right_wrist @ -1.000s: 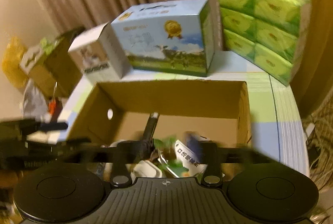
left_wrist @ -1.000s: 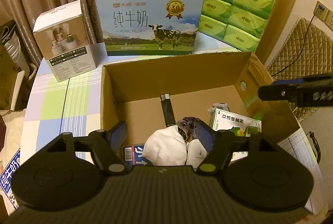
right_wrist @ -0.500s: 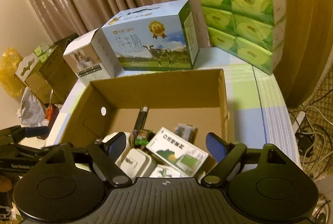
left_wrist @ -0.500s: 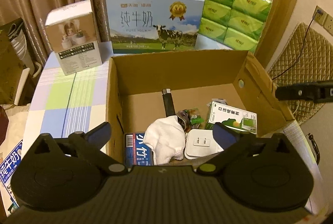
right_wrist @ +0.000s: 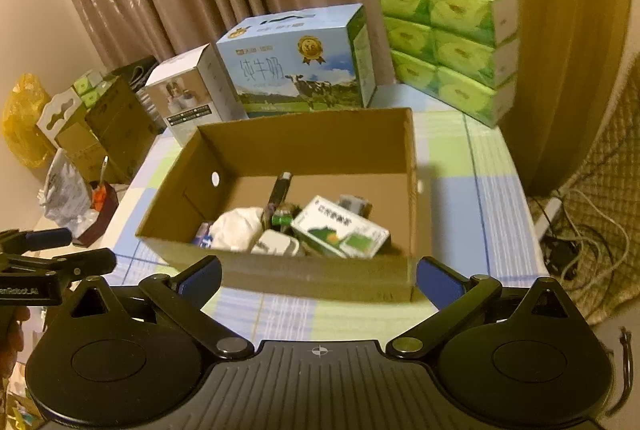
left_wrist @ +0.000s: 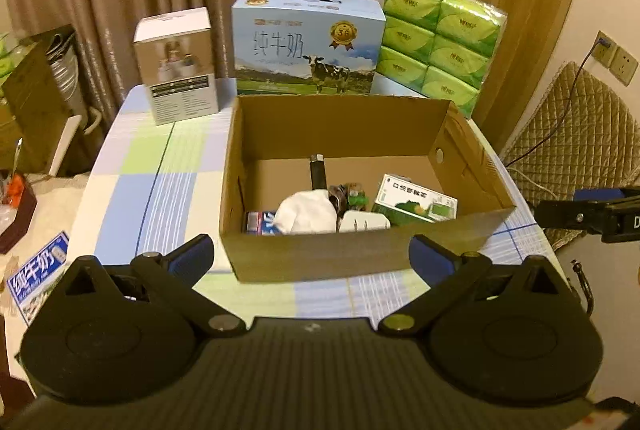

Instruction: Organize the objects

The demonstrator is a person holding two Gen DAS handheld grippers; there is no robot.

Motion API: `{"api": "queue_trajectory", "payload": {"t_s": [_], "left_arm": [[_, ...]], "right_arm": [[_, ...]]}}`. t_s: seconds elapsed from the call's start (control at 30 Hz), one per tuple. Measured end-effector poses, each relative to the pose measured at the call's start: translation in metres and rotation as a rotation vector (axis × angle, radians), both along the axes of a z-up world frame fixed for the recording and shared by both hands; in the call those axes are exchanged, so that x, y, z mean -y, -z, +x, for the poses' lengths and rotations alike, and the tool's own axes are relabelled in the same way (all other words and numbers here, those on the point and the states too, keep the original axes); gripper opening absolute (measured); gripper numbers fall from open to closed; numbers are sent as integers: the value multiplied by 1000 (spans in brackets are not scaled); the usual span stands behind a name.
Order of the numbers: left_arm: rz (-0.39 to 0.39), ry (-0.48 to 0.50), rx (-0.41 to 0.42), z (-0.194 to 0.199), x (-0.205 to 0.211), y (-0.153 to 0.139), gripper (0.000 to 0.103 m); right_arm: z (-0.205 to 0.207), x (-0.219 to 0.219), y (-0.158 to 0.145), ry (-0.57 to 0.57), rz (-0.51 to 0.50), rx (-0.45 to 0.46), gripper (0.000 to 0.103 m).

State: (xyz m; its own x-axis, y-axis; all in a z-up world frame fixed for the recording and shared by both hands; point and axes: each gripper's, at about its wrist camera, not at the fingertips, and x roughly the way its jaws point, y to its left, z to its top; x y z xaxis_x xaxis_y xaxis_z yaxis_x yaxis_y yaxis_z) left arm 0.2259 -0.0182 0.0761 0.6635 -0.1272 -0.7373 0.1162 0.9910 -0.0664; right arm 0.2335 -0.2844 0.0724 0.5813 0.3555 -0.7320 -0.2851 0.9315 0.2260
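An open cardboard box [left_wrist: 344,254] [right_wrist: 312,274] stands on the checked tablecloth. Inside lie a white cloth [left_wrist: 306,212] [right_wrist: 236,230], a white plug adapter [left_wrist: 364,222] [right_wrist: 276,244], a green and white carton [left_wrist: 416,200] [right_wrist: 340,228], a black stick-shaped item [left_wrist: 318,170] [right_wrist: 280,190] and a blue packet [left_wrist: 260,222]. My left gripper [left_wrist: 312,258] is open, empty, in front of the box's near wall. My right gripper [right_wrist: 318,278] is open and empty too, just before the near wall.
Behind the box stand a blue milk carton case [left_wrist: 306,42] [right_wrist: 296,62], a small white product box [left_wrist: 176,66] [right_wrist: 188,94] and a green tissue pack [left_wrist: 440,42] [right_wrist: 448,38]. A quilted chair [left_wrist: 576,150] is at the right. Floor clutter [right_wrist: 72,134] lies to the left.
Both grippers have pulled back out of the box and opened wider; they now sit in front of its near wall. The items stay inside the box.
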Motion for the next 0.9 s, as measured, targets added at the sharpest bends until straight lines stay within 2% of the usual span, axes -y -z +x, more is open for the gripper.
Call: {"api": "queue_trajectory", "payload": {"t_s": [0.23,0.47,0.57,0.9], "left_arm": [[7,-16,-3,-59,5,-4,102],[-23,-40,0,-109,10,-12,102],[-7,-61,18,-130,11,-16,102],[-37,-93,34,-180,13,-18,102]], "right_arm": [[-61,11,-5,20,-12,15,101],[-119,12,1,6,-70,35,101],[-138,16,0,22,-55,46,101],[-182,18,-3,27,-98,87,101]]}}
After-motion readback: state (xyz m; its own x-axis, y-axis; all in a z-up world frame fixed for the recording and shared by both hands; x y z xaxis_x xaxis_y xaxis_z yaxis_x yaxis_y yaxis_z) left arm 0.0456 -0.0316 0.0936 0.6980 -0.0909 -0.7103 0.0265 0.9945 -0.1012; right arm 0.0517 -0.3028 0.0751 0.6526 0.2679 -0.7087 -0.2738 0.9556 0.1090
